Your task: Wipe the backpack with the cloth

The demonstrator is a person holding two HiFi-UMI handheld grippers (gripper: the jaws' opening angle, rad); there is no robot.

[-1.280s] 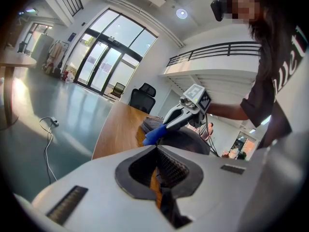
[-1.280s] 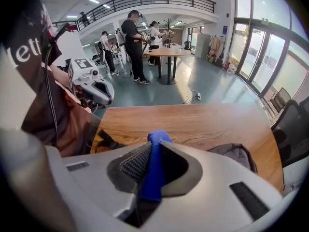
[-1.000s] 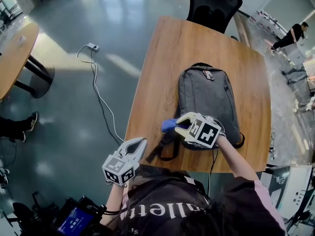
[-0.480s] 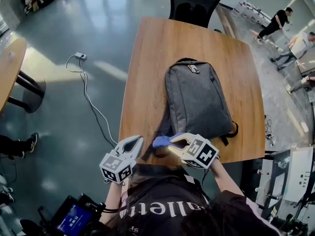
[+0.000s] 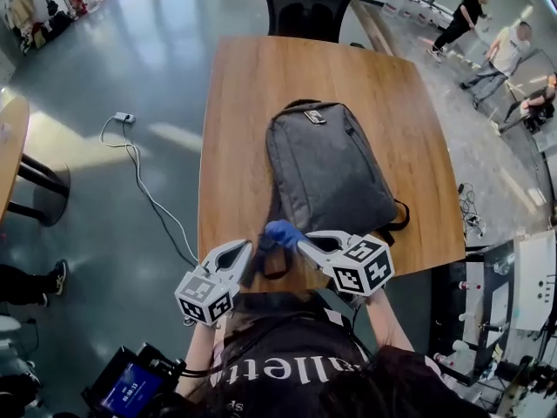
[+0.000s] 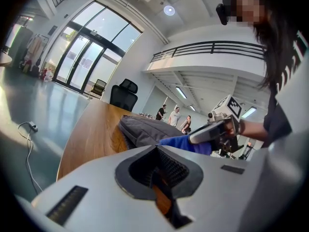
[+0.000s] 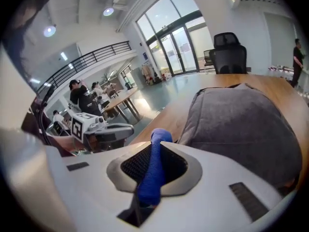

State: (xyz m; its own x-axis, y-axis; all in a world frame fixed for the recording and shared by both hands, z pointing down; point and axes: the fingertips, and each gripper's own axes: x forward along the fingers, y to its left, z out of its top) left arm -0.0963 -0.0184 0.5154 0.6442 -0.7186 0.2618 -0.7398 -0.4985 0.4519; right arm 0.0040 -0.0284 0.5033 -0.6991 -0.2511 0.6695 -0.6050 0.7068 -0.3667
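Note:
A grey backpack (image 5: 329, 171) lies flat on the wooden table (image 5: 235, 138), its top towards the far side; it also fills the right gripper view (image 7: 241, 124). My right gripper (image 5: 300, 240) is shut on a blue cloth (image 5: 284, 232) and hovers at the backpack's near left corner, over the black straps (image 5: 265, 264). The cloth runs between its jaws (image 7: 153, 170). My left gripper (image 5: 237, 253) hangs at the table's near edge, left of the straps, shut with nothing in it. The left gripper view shows the cloth (image 6: 186, 143) and backpack (image 6: 145, 129) beyond its jaws.
A black office chair (image 5: 309, 3) stands at the table's far end. A white cable with a power strip (image 5: 130, 159) lies on the floor to the left. Another table (image 5: 13, 159) is at far left. People (image 5: 492, 46) stand at the upper right.
My right gripper has drawn the cloth back off the backpack's lower left side towards the table's near edge. The head view has shifted, so the table sits more to the left.

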